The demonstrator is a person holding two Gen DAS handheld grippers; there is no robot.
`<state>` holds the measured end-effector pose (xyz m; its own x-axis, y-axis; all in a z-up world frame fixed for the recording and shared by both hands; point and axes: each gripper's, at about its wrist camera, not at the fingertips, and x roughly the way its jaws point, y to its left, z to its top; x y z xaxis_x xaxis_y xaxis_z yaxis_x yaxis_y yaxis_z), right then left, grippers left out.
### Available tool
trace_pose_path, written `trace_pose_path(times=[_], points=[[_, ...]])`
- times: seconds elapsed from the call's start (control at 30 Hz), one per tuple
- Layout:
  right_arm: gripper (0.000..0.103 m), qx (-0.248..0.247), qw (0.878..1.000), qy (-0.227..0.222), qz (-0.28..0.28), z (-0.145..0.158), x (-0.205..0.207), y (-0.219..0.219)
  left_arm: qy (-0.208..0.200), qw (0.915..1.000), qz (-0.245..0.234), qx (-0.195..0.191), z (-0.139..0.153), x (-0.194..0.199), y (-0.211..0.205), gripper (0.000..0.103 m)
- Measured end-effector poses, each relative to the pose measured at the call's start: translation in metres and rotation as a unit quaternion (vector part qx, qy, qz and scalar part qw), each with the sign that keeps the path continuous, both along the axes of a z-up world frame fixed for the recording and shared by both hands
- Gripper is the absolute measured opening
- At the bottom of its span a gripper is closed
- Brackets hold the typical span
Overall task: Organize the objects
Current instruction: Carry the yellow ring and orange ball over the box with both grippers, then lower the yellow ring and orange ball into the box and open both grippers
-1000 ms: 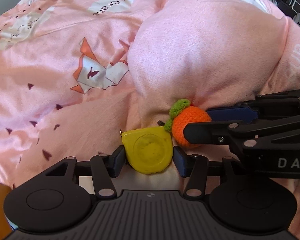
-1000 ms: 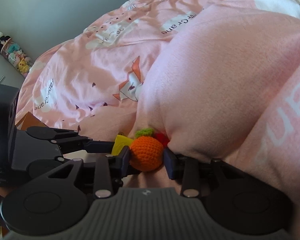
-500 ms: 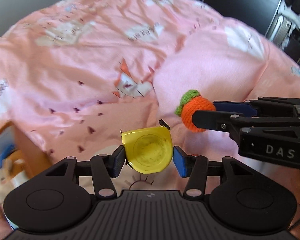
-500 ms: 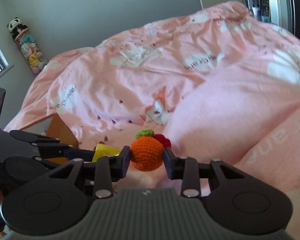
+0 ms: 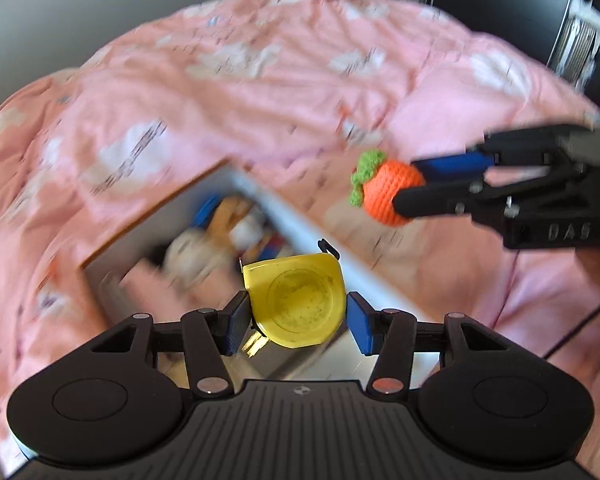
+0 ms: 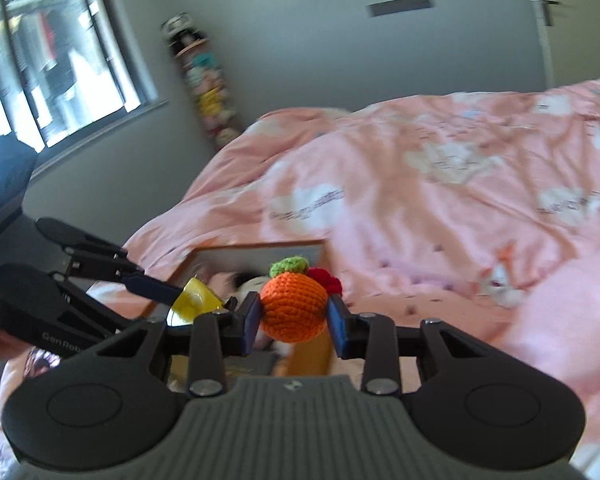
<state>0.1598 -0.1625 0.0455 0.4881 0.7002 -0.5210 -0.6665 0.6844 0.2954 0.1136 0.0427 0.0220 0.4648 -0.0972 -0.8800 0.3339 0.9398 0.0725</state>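
My left gripper (image 5: pixel 296 318) is shut on a yellow tape measure (image 5: pixel 296 304), held in the air above an open drawer (image 5: pixel 204 240) beside the bed. That drawer holds several blurred toys and small items. My right gripper (image 6: pixel 294 312) is shut on an orange crocheted fruit (image 6: pixel 294 306) with a green top and a red bit behind it. In the left wrist view the crocheted fruit (image 5: pixel 392 194) and the right gripper (image 5: pixel 408 186) hang up and to the right of the tape measure. From the right wrist camera, the left gripper (image 6: pixel 176 296) with the tape measure (image 6: pixel 194 300) sits low on the left.
A pink printed duvet (image 6: pixel 440 184) covers the bed (image 5: pixel 260 80) behind and around the drawer. A grey wall, a window (image 6: pixel 52 68) and a hanging column of plush toys (image 6: pixel 204 84) stand at the back. A dark cabinet (image 5: pixel 500 8) is beyond the bed.
Both grippers lifted off the duvet with their objects and drew back from the bed. The open drawer came into view below them, and the room's wall and window appeared.
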Motion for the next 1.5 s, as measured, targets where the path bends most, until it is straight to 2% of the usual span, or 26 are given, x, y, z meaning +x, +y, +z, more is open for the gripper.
trace_pose_path(times=[0.17,0.27,0.4,0.6,0.67,0.83,1.0,1.07,1.13,1.23,1.27,1.33,1.4,1.5], points=[[0.038,-0.049,0.997,0.011,0.057,-0.012,-0.006,0.050,0.068,0.9963,-0.035,0.038,-0.030,-0.014,0.027,0.059],[0.038,-0.072,0.994,0.023,0.074,-0.024,-0.005,0.067,0.095,0.9884,-0.088,0.079,-0.048,-0.016,0.027,0.059],[0.038,-0.097,0.991,0.044,0.085,-0.040,-0.001,0.079,0.140,0.9675,-0.168,0.127,-0.068,-0.013,0.030,0.059],[0.038,-0.119,0.985,0.063,0.106,-0.051,0.006,0.096,0.195,0.9290,-0.265,0.171,-0.097,-0.006,0.027,0.059],[0.038,-0.124,0.984,0.065,0.111,-0.054,0.007,0.101,0.215,0.9163,-0.291,0.171,-0.104,-0.004,0.027,0.059],[0.038,-0.129,0.982,0.076,0.116,-0.060,0.010,0.106,0.256,0.8944,-0.332,0.156,-0.114,0.002,0.030,0.060],[0.038,-0.130,0.981,0.084,0.116,-0.063,0.012,0.107,0.294,0.8785,-0.352,0.135,-0.125,0.007,0.034,0.060],[0.038,-0.130,0.981,0.085,0.118,-0.064,0.012,0.108,0.295,0.8785,-0.350,0.138,-0.129,0.008,0.037,0.060],[0.038,-0.131,0.980,0.088,0.121,-0.065,0.011,0.108,0.284,0.8768,-0.354,0.159,-0.134,0.005,0.038,0.060],[0.038,-0.130,0.979,0.095,0.129,-0.067,0.010,0.110,0.297,0.8623,-0.370,0.178,-0.141,-0.004,0.041,0.061],[0.038,-0.130,0.978,0.097,0.132,-0.068,0.010,0.111,0.300,0.8599,-0.373,0.178,-0.142,-0.007,0.043,0.061],[0.038,-0.130,0.976,0.102,0.141,-0.069,0.010,0.114,0.287,0.8641,-0.370,0.185,-0.143,-0.011,0.046,0.066],[0.038,-0.129,0.974,0.112,0.152,-0.071,0.009,0.117,0.279,0.8696,-0.364,0.184,-0.139,-0.014,0.050,0.066],[0.038,-0.124,0.968,0.135,0.173,-0.075,0.009,0.121,0.252,0.8902,-0.343,0.161,-0.123,-0.015,0.060,0.066]])
